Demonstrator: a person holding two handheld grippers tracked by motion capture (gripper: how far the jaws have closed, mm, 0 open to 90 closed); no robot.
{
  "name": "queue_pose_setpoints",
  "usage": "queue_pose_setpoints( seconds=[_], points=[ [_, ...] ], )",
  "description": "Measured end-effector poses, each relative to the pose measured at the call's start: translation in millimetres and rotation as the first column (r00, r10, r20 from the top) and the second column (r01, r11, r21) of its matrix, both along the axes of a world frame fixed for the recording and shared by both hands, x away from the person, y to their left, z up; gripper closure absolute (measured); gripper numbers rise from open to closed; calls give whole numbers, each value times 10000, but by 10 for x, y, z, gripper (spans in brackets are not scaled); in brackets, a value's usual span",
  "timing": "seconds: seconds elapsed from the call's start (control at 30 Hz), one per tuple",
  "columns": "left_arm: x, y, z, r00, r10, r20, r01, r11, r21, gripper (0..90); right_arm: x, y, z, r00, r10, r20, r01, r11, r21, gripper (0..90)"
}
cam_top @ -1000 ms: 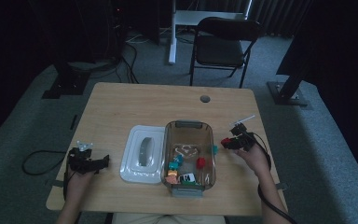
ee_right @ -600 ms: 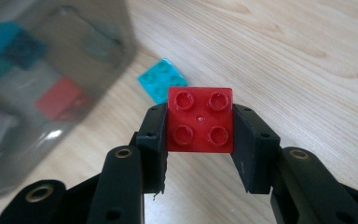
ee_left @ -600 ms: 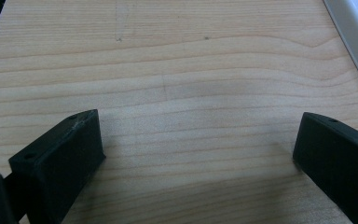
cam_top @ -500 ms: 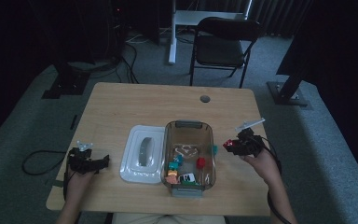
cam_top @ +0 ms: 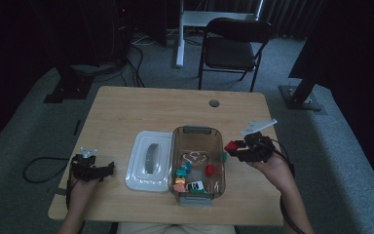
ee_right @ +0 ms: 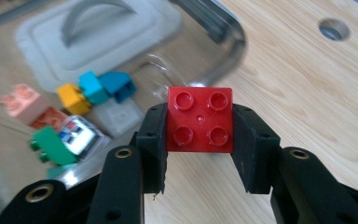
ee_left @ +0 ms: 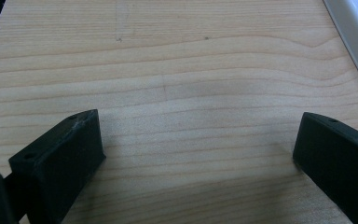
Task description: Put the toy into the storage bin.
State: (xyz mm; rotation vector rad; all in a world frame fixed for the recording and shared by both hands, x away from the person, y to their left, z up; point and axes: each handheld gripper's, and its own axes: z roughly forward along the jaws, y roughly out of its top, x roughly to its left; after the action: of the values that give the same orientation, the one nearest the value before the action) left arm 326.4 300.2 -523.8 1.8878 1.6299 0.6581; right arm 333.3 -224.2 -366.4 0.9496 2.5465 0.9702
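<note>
My right gripper [cam_top: 233, 146] [ee_right: 199, 135] is shut on a red four-stud brick [ee_right: 199, 119] [cam_top: 232, 145], held just right of the clear bin [cam_top: 219, 146] above the table. The bin holds several bricks: orange [ee_right: 73, 97], blue [ee_right: 107, 86], pink [ee_right: 21, 101], green [ee_right: 51, 147] and a white printed one [ee_right: 79, 136]. A red brick [cam_top: 209, 169] also lies inside it. At the table's left front, my left gripper [cam_top: 108, 168] [ee_left: 196, 149] rests open on bare wood, nothing between its jaws.
The bin's white lid [cam_top: 148, 160] with a grey handle lies flat left of the bin. A round cable hole [cam_top: 214, 103] sits at the table's far side. A folding chair [cam_top: 231, 48] stands behind the table. The table's right edge is near my right hand.
My right gripper has drawn back to the right, away from the bin, carrying the red brick. The left gripper has not moved.
</note>
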Motion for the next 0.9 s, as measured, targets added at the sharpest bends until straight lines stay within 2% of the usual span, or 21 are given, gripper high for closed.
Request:
queue_pose_setpoints(
  seconds=[0.17,0.23,0.3,0.37,0.47,0.57,0.6,0.63,0.67,0.7,0.77,0.9],
  points=[
    [0,1,2,10000,-7,-22,7,10000,4,20,-68,156,74,9971,761,-25,-762,9971,-41,587],
    [0,1,2,10000,-7,-22,7,10000,4,20,-73,179,81,9962,876,-5,-876,9961,-52,587],
    [0,1,1,10000,-4,-13,4,10000,7,20,-103,273,117,9909,1343,-4,-1343,9909,-68,587],
    [0,1,1,10000,-5,-14,5,10000,6,20,-125,332,137,9873,1586,-21,-1586,9873,-107,587],
    [0,1,1,10000,-5,-11,5,10000,7,20,-162,415,165,9776,2102,-58,-2102,9776,-83,587],
    [0,0,0,10000,-2,2,2,10000,4,20,-197,513,178,9644,2644,-102,-2645,9643,-120,587],
    [0,0,0,10000,-2,2,2,10000,4,20,-197,513,178,9644,2644,-102,-2645,9643,-120,587],
    [0,0,0,10000,-2,2,2,10000,4,20,-209,551,179,9602,2791,-104,-2792,9599,-234,587],
    [0,0,0,10000,0,2,0,10000,4,20,-232,628,178,9524,3046,-147,-3049,9518,-343,587],
    [0,0,0,10000,0,0,0,10000,5,20,-242,666,175,9489,3153,-162,-3157,9480,-406,586],
    [0,0,0,10000,-1,1,1,10000,5,20,-252,735,164,9353,3530,-262,-3537,9347,-355,587],
    [0,0,0,10000,1,0,-1,10000,5,20,-269,907,93,9165,3959,-577,-3990,9150,-595,587]
  ],
)
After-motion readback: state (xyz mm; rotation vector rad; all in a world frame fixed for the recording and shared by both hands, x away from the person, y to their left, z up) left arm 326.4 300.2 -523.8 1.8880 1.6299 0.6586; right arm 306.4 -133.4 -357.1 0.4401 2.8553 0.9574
